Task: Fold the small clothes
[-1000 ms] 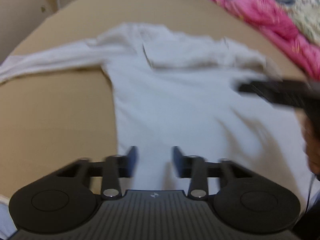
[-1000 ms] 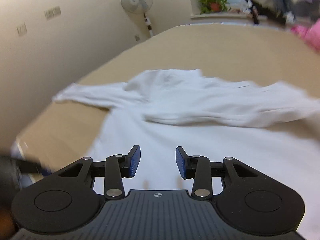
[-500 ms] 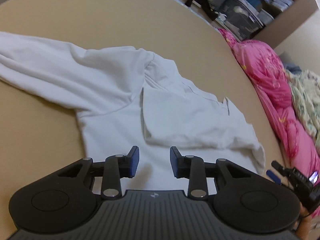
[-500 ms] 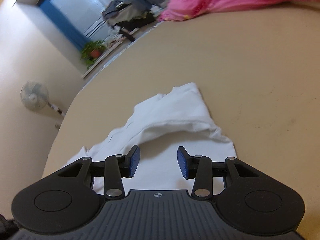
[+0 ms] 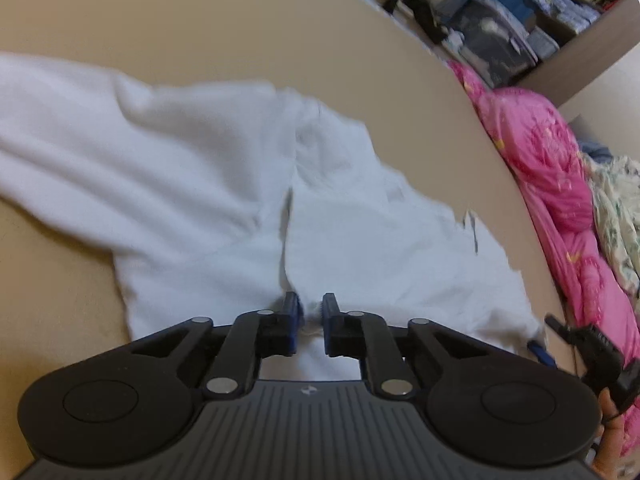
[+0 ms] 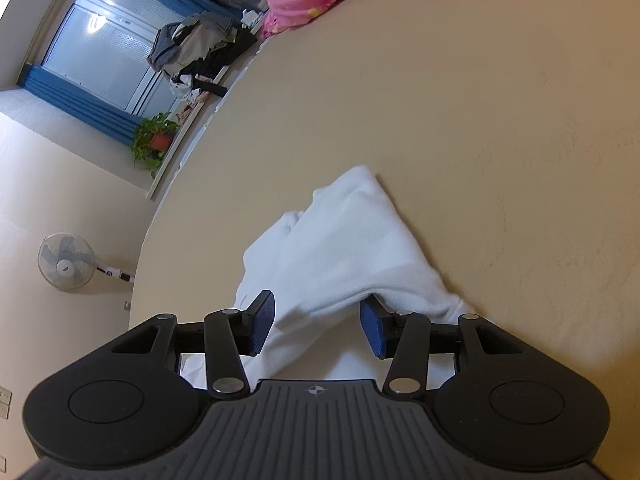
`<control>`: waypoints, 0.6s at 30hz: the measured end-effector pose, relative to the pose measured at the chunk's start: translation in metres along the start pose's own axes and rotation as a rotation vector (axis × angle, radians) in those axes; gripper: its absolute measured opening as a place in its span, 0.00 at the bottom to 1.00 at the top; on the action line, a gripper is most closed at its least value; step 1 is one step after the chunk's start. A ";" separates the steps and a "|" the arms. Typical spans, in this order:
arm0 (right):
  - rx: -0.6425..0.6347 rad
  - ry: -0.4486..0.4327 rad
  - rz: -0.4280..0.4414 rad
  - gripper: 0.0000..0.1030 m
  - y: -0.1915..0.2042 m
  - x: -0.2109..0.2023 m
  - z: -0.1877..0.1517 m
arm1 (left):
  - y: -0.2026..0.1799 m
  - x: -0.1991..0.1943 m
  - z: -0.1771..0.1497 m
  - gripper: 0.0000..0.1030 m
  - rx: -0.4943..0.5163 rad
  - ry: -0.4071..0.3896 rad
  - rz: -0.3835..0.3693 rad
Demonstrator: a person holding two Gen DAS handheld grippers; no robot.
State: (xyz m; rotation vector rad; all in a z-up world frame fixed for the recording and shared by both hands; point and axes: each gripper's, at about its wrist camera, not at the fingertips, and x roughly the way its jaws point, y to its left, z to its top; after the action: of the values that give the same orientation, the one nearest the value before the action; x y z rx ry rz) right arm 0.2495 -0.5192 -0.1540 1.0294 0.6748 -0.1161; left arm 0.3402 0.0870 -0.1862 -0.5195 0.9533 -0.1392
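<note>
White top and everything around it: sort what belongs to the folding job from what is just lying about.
Belongs to the job:
- white top, spread on the tan surface
- left claw, closing on a fold of the top
- right claw, open over the top's edge

Just lying about:
- pink quilt
- clothes pile
- potted plant
- standing fan

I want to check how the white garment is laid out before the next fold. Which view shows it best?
The left wrist view: the white garment spreads across the tan surface, one sleeve stretched left. The right wrist view shows only one bunched end between the right gripper's open jaws.
</note>
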 end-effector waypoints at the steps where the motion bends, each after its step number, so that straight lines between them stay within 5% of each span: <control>1: 0.009 0.001 -0.006 0.48 -0.003 -0.001 0.003 | -0.002 -0.012 0.006 0.11 0.017 -0.055 0.022; 4: 0.048 0.037 -0.045 0.45 -0.012 0.004 0.002 | 0.005 -0.035 0.017 0.11 0.015 -0.128 0.061; 7: 0.047 0.106 -0.126 0.07 -0.019 0.009 -0.005 | 0.017 -0.030 0.019 0.14 -0.008 -0.044 0.116; 10: 0.024 0.114 -0.197 0.07 -0.012 -0.004 -0.010 | 0.018 -0.041 0.019 0.14 -0.014 -0.107 0.190; 14: -0.084 0.032 -0.302 0.13 0.014 -0.033 -0.021 | 0.003 -0.050 0.015 0.15 0.039 -0.149 0.085; 18: -0.239 -0.029 -0.158 0.14 0.043 -0.038 -0.031 | -0.008 -0.022 0.010 0.20 0.125 -0.073 0.129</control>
State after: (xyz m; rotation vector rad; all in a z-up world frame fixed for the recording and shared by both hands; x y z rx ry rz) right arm 0.2216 -0.4789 -0.1105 0.7437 0.7244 -0.1834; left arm 0.3360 0.0907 -0.1613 -0.3444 0.8981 -0.0630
